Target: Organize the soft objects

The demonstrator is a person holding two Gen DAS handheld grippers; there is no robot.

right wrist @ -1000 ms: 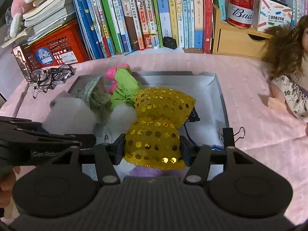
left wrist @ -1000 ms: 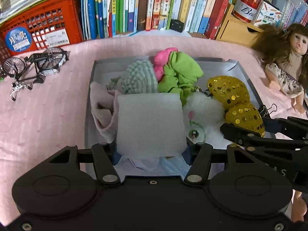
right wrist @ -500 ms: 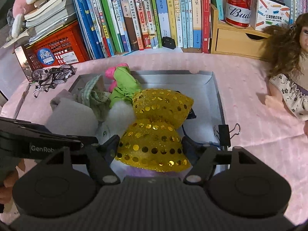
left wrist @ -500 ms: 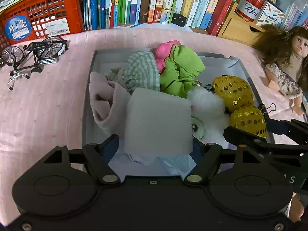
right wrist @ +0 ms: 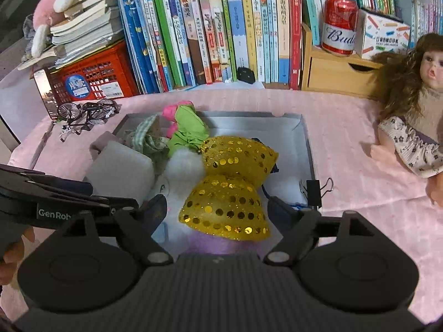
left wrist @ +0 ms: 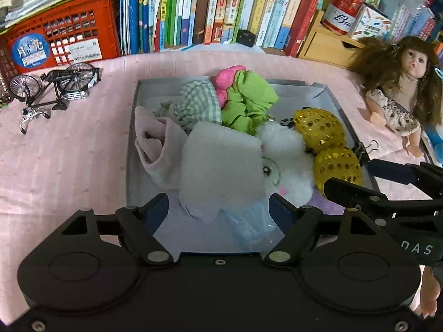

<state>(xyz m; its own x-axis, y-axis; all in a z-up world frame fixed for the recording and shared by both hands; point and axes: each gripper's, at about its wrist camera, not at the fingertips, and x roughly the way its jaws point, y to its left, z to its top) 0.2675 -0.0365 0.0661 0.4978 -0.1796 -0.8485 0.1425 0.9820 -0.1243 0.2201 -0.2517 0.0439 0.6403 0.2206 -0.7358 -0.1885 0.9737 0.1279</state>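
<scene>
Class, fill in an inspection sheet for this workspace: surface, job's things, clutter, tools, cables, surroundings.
Surface: pink cloth.
Job's things: grey tray holds foam block, gold bow, white plush, green cloth.
Clutter: toy bike, doll, binder clip.
Tools: left tool and right tool opening, pads off the block and bow.
Cables: nothing seen.
Surroundings: books, red crate, can.

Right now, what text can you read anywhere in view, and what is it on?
"Bud", cut off: red can on the wooden drawer box.
"GenRob", cut off: left gripper.
"DAS", partial: right gripper.
Book spines, crate labels, pencil-print box: too small to read.
</scene>
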